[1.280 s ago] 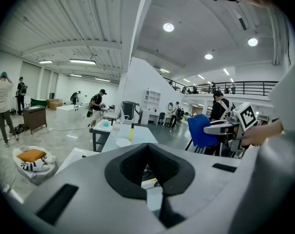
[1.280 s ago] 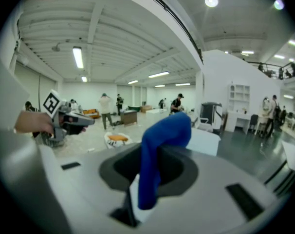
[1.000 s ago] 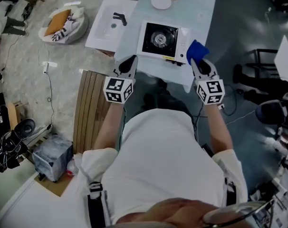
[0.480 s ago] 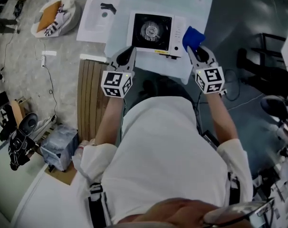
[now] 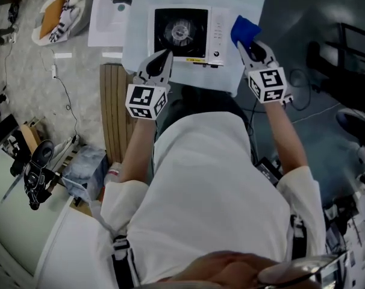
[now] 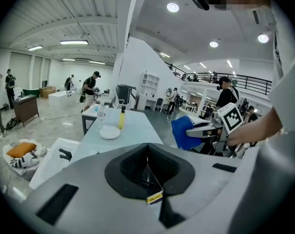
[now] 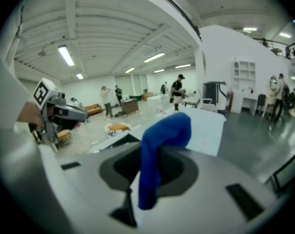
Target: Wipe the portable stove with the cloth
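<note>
Head view: the stove [image 5: 184, 32], white with a black top, sits on the pale worktop [image 5: 135, 48] at upper centre of the frame. The right claw [image 5: 250, 46] reaches in from the lower right and is clenched on the blue cloth [image 5: 244, 31], which hangs in the air just beside the stove's right end; whether it touches the stove cannot be told. The left claw [image 5: 163, 58] points at the stove's near left corner, close to the worktop edge, and is clenched with nothing in it.

Right gripper view: the cloth [image 7: 159, 143] stands up between the jaws at frame centre and folds over to the right at its top, with the worktop beyond it.

Left gripper view: the jaws meet at lower centre, and nothing is caught between them. A plate [image 6: 109, 132] and a yellow bottle [image 6: 121, 117] stand at the worktop's far end, left of centre. The cloth shows at centre right.
</note>
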`<state>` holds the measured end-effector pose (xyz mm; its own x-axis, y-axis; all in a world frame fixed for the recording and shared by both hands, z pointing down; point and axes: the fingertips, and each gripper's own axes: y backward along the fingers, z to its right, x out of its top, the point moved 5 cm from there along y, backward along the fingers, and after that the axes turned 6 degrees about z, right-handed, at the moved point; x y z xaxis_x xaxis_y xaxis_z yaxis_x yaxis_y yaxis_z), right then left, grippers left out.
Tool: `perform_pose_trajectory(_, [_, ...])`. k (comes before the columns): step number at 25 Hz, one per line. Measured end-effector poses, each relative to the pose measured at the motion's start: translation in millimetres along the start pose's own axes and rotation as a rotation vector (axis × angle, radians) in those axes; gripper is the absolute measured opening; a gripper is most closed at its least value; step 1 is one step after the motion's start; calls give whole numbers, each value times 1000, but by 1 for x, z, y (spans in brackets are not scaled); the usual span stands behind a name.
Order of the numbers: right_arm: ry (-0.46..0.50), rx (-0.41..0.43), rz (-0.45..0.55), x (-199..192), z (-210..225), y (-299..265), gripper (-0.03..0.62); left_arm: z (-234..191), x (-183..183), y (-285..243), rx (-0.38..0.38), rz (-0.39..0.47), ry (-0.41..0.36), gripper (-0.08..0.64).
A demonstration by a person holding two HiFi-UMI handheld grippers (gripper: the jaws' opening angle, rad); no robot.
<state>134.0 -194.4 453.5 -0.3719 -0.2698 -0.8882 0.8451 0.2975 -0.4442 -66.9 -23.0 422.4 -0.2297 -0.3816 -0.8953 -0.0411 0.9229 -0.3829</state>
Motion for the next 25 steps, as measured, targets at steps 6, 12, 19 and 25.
perform_pose_trajectory(6, [-36, -18, -38, -25, 37, -27, 92, 2, -5, -39, -15, -43, 3, 32])
perform_pose_trajectory(12, [-74, -59, -69, -59, 58, -46, 92, 9, -23, -64, -44, -104, -9, 32])
perform_pose_trajectory(19, [-134, -136, -74, -92, 83, -69, 92, 12, -37, -91, -99, -169, -36, 32])
perform_pose_trajectory(25, [-126, -125, -121, -121, 95, -94, 92, 16, -53, -112, -133, -232, -45, 32])
